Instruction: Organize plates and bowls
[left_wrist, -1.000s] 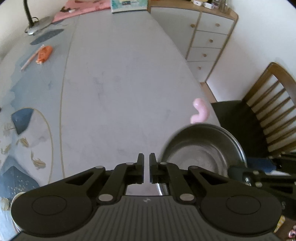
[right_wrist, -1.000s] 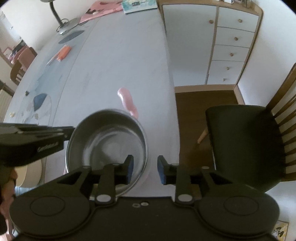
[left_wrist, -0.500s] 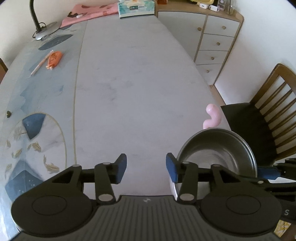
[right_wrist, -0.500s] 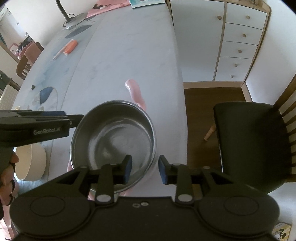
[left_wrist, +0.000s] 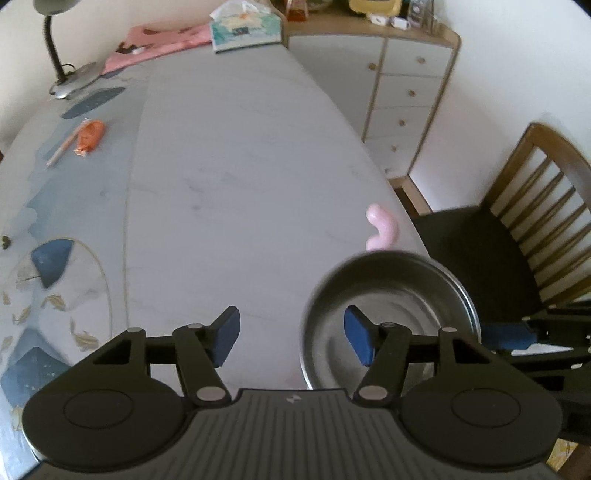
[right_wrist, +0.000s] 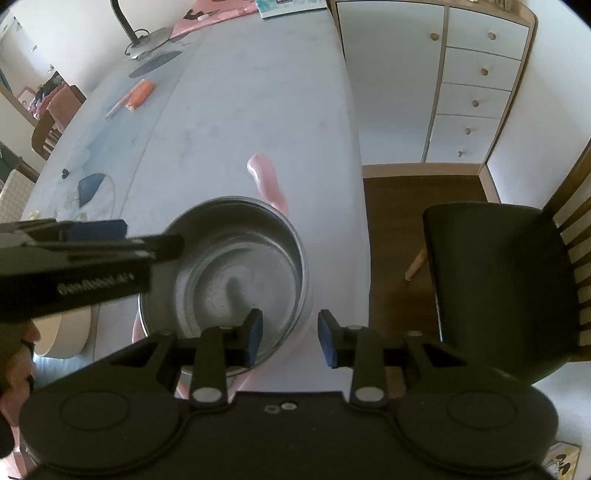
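Now, my left tongs (left_wrist: 291, 338): opening, nothing between them.
My right tongs (right_wrist: 290, 338): straddling the steel bowl's (right_wrist: 236, 258) rim (contact unclear).
Bowl: near the table (left_wrist: 229, 184) edge.

Soft daylight is washing the bench (left_wrist: 240, 177) evenly; fisheye bending is curving the edges, and motion blur is smearing the steel bowl (left_wrist: 388, 295) rim

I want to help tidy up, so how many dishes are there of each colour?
Silver: 1, the metal bowl
Cream: 1, the cream bowl, partly hidden at the edge of the picture
Pink: 1, the pink dish peeking out from under the metal bowl
Total: 3
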